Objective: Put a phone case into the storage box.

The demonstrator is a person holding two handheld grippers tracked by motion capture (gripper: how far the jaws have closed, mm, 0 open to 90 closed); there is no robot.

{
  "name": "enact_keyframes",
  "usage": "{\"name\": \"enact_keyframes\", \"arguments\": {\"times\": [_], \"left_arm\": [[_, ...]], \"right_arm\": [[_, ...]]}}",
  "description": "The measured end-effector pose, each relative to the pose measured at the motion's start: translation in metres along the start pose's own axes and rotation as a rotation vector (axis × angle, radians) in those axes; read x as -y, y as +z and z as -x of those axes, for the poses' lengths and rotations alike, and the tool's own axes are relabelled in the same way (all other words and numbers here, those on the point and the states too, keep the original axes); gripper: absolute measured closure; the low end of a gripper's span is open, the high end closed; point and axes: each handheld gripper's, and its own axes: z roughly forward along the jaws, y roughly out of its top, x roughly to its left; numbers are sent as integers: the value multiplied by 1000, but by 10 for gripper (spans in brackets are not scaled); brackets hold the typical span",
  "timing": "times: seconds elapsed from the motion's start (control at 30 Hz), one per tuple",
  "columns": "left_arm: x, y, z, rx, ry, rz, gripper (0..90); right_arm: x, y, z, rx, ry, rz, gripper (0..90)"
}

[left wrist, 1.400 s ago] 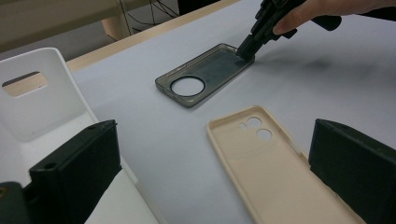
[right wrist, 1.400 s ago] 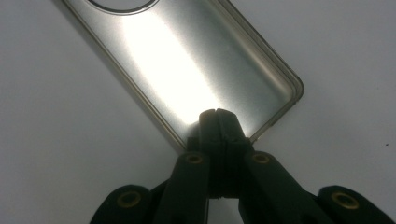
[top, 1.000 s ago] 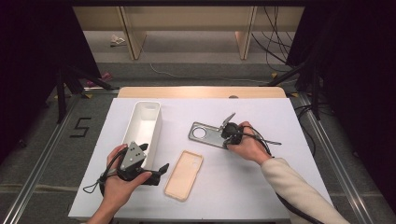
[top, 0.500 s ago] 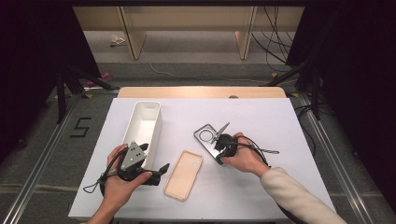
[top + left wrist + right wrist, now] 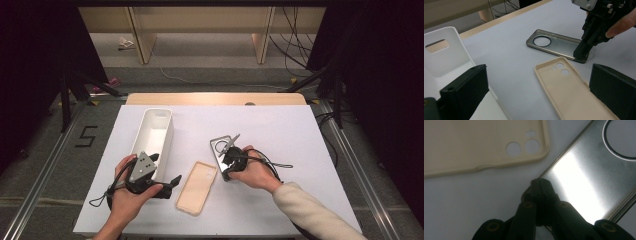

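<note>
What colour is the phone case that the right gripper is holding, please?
Smoky grey and see-through, phone case, clearest in the left gripper view.

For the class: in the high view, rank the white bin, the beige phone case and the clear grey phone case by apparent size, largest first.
1. White bin.
2. Beige phone case.
3. Clear grey phone case, though partly hidden under the right gripper, so its rank against the beige one is unsure.

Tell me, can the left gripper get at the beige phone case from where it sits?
Probably yes. The left gripper stands open beside the beige phone case, which lies flat just ahead of its jaws. The right gripper is shut on the grey phone case farther off, leaving the way free.
</note>
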Motion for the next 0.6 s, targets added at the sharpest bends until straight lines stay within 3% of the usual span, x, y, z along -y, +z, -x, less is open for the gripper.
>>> {"name": "enact_keyframes", "arguments": {"times": [0.6], "left_arm": [[0,0,1,1,1,2,16]], "right_arm": [[-5,2,-9,-22,-11,24,900]]}}
